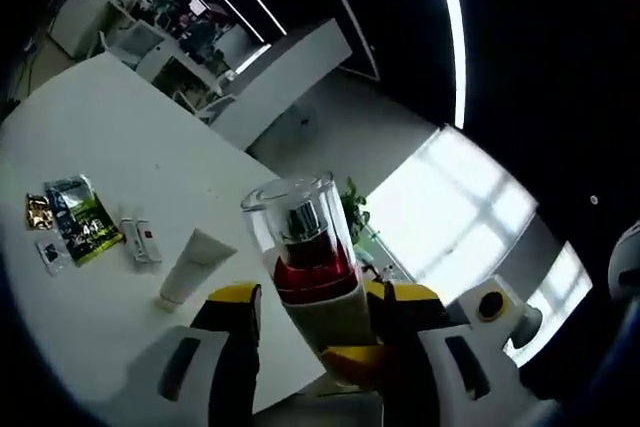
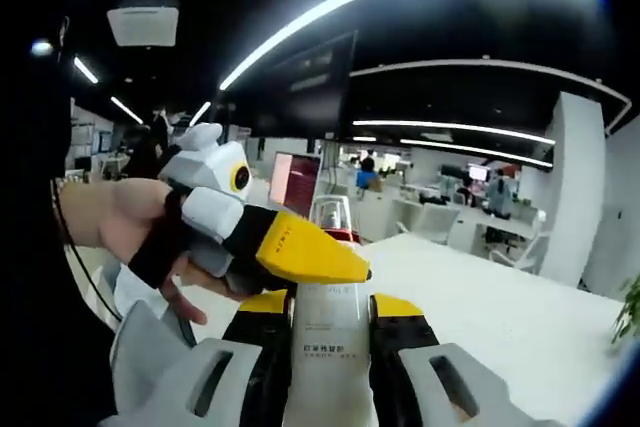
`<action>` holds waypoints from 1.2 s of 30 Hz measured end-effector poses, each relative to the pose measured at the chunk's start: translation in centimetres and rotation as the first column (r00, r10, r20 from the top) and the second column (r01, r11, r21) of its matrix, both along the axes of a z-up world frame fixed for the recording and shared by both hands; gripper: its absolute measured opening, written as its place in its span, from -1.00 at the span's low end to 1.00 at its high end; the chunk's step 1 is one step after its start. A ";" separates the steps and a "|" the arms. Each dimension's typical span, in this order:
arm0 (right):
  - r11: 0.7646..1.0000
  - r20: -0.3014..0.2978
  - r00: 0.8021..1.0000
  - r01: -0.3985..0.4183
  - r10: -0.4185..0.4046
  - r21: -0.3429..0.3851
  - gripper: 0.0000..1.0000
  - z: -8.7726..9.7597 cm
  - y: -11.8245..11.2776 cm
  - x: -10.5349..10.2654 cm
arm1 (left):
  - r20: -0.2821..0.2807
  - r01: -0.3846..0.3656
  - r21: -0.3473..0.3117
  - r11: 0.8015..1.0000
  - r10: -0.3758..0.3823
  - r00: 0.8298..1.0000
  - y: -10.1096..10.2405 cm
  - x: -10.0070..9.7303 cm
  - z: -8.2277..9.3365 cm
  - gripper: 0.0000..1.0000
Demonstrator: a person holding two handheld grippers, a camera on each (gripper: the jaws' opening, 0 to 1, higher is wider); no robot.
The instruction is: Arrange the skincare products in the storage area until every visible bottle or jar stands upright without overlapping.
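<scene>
A bottle with a clear cap, a red band and a beige body is held up in the air above the white table. My left gripper is shut on its body, a yellow-tipped jaw on each side. In the right gripper view the same bottle shows printed text, and my right gripper is shut on its lower body. The left gripper, held by a hand, crosses in front of the bottle from the left. A white tube lies flat on the table.
A green sachet, a gold packet and two small flat packets lie on the table left of the tube. Desks, screens and people stand in the office beyond the table.
</scene>
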State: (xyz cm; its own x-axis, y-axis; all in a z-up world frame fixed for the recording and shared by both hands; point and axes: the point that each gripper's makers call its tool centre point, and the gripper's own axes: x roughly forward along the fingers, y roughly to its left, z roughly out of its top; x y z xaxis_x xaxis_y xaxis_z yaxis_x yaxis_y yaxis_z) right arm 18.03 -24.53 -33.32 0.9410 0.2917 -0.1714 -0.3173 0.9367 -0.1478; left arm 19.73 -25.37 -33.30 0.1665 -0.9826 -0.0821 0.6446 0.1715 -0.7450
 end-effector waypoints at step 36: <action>0.854 -0.044 0.885 -0.432 0.463 0.291 -0.52 4.8 3.8 -3.0 | 0.505 0.418 0.045 0.907 -0.382 0.774 1.7 -5.9 7.4 -0.56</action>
State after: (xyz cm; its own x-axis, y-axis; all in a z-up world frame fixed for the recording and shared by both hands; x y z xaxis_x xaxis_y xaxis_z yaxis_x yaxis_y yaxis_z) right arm 15.05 -20.75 -28.48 0.6777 0.7254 -0.1206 -0.7108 0.6882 0.1451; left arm 13.78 -23.70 -25.94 -0.2431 -0.9695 -0.0311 0.9250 -0.2221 -0.3083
